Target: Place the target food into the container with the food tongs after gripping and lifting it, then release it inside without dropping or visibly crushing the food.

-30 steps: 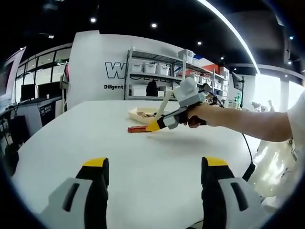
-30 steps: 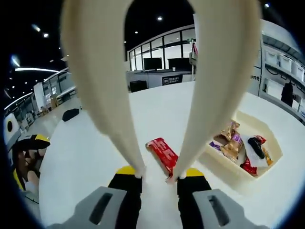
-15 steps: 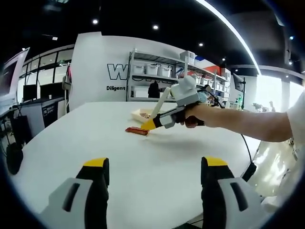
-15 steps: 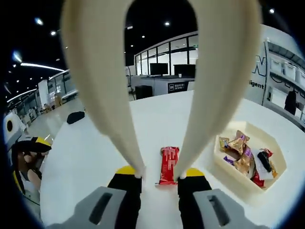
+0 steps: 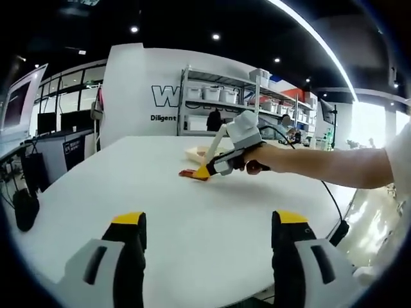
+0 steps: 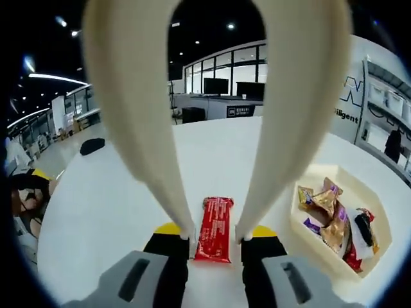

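Observation:
A red wrapped snack bar (image 6: 214, 220) lies flat on the white table (image 6: 115, 205). My right gripper (image 6: 214, 234) is shut on cream food tongs (image 6: 141, 128); the tong tips stand apart on either side of the bar, low at the table. I cannot tell whether they touch it. Right of the bar sits the cream tray (image 6: 314, 247) with several wrapped snacks in it. In the left gripper view the right gripper (image 5: 207, 170) hovers at the bar (image 5: 189, 173), just before the tray (image 5: 196, 153). My left gripper (image 5: 209, 221) is open, holding nothing, over the table's near side.
A person's arm (image 5: 321, 167) reaches in from the right holding the right gripper. Shelves with white bins (image 5: 225, 96) stand beyond the table's far edge. Desks with monitors (image 6: 218, 86) line the room behind the table.
The right gripper with the tongs has come down and lined up so the bar now lies lengthwise between the tong tips. The left gripper stays open; its view has shifted slightly.

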Demonstrator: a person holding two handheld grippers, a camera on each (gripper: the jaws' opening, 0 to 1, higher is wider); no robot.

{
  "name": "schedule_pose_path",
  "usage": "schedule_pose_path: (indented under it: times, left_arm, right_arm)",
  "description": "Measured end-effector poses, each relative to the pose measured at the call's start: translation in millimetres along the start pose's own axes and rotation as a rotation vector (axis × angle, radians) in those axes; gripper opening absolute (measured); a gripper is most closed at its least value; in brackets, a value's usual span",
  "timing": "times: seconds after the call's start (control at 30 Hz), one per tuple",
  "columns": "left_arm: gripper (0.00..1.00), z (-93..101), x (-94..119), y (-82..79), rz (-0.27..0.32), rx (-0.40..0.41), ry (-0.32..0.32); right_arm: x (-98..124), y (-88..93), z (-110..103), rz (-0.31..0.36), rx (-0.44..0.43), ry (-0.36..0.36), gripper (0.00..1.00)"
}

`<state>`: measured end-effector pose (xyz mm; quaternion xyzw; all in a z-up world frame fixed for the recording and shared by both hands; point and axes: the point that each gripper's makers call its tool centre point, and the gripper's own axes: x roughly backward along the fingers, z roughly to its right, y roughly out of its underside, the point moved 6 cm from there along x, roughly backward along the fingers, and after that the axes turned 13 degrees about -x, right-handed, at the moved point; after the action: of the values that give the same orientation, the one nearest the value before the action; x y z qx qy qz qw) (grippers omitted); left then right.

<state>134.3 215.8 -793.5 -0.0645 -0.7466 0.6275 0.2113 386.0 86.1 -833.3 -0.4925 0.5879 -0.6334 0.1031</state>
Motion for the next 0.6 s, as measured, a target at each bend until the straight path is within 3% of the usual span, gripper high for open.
schedule_pose_path:
  times: [0.13, 0.2, 0.4, 0.47, 0.5, 0.6]
  left_arm:
    - [0.83, 1.9, -1.2, -1.2, 0.0, -0.004, 0.003]
    - [0.83, 1.9, -1.2, -1.1, 0.0, -0.008, 0.007]
    - [0.83, 1.2, -1.8, -0.8, 0.003, 0.001, 0.003]
    - [0.82, 2.1, -1.7, -1.7, 0.01, 0.004, 0.002]
    - [0.82, 3.1, -1.8, -1.7, 0.01, 0.005, 0.003]
    - [0.82, 6.4, -2.8, 0.3, 0.01, 0.014, 0.006]
  right_arm:
    - [-7.4, 4.9, 0.0, -0.023, 0.039, 0.009, 0.25]
    - [-6.3, 4.9, -0.6, -0.028, -0.058, 0.0, 0.23]
    - [-3.5, 3.8, -3.4, -0.041, -0.046, 0.021, 0.17]
    - [-1.4, 3.8, -4.9, -0.042, -0.086, 0.013, 0.17]
    - [0.4, -0.2, -6.4, 0.01, -0.161, -0.006, 0.17]
    - [7.3, -5.8, -10.5, 0.062, -0.28, -0.061, 0.17]
